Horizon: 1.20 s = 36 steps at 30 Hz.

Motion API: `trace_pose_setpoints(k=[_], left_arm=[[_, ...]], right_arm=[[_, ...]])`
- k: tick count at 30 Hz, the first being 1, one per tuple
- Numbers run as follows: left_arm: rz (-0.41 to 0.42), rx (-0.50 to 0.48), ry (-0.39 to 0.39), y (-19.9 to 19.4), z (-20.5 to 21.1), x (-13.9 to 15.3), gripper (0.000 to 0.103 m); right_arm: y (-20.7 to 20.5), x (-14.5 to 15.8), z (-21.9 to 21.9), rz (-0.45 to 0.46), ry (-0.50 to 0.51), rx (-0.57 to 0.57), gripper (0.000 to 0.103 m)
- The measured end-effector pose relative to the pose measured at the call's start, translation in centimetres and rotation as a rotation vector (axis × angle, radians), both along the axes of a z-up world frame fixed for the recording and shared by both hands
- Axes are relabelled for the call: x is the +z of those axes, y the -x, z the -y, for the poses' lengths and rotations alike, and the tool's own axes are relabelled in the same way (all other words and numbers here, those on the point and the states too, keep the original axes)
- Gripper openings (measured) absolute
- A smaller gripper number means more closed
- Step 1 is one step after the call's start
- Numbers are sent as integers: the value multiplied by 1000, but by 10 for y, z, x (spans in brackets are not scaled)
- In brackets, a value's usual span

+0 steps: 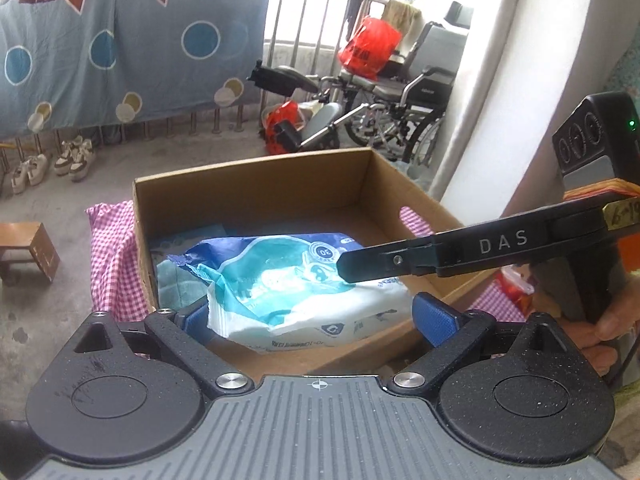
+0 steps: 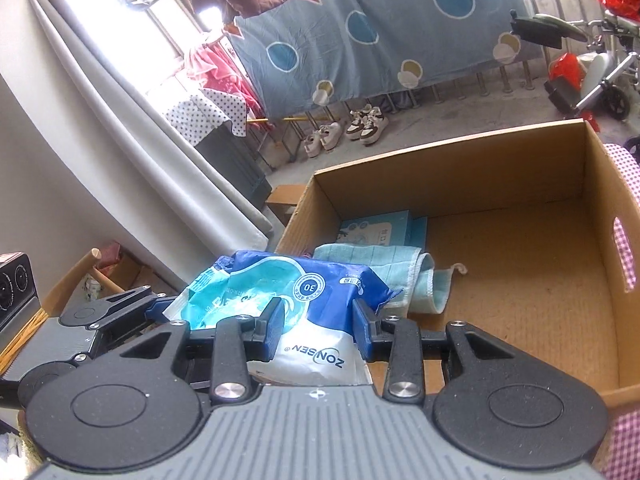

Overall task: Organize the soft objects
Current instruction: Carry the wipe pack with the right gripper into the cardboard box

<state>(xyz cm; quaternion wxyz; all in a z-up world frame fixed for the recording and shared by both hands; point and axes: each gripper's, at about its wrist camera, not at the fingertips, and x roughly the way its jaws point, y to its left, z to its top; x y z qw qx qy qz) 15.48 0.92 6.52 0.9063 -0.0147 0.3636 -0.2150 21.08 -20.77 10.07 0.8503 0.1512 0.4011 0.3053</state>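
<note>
A soft blue-and-white wipes pack [image 1: 296, 284] hangs over the near left corner of an open cardboard box [image 1: 256, 184]. My left gripper [image 1: 316, 316] is wide around its near end; the pack touches only the left pad [image 1: 196, 318]. My right gripper [image 2: 318, 326] is closed on the pack [image 2: 296, 300] at its white end, with both blue pads [image 2: 272, 328] pressing it. The right gripper's black finger [image 1: 384, 262] crosses the left wrist view above the pack. A light teal towel [image 2: 384, 268] and a pale blue flat pack [image 2: 380, 228] lie inside the box [image 2: 520, 272].
The box sits on a pink checked cloth [image 1: 112, 256]. A small wooden stool [image 1: 30, 250] stands to the left. Shoes [image 1: 74, 156], a wheelchair [image 1: 384, 96] and red bags [image 1: 368, 46] stand behind near a railing. A white curtain [image 2: 120, 120] hangs by the box.
</note>
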Motion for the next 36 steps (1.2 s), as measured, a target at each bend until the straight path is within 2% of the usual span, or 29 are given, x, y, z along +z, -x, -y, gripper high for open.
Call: trace_pose_setpoints(k=[3, 5, 9, 13, 17, 19, 26, 29, 36], left_arm=[[-76, 47, -76, -18, -2, -24, 100], [-104, 58, -84, -20, -8, -32, 100], [-98, 77, -44, -11, -25, -30, 101], [-71, 123, 18, 7, -50, -20, 102], [-44, 156, 98, 25, -71, -18, 102], [-41, 168, 128, 34, -80, -22, 102], [-84, 201, 201, 57, -100, -46, 102], [-96, 214, 214, 61, -106, -53, 102], [-67, 231, 219, 71, -113, -53, 102]], right_arm=[[-27, -21, -4, -40, 47, 21, 39], [-41, -37, -6, -93, 63, 35, 39], [-60, -60, -1, -179, 91, 30, 40], [-71, -63, 1, -229, 97, 35, 42], [-85, -69, -11, -337, 110, 79, 59], [-94, -78, -21, -405, 124, 103, 60], [-123, -122, -63, -581, 274, 118, 66], [-125, -129, -74, -603, 294, 116, 71], [-118, -128, -77, -562, 304, 91, 73]])
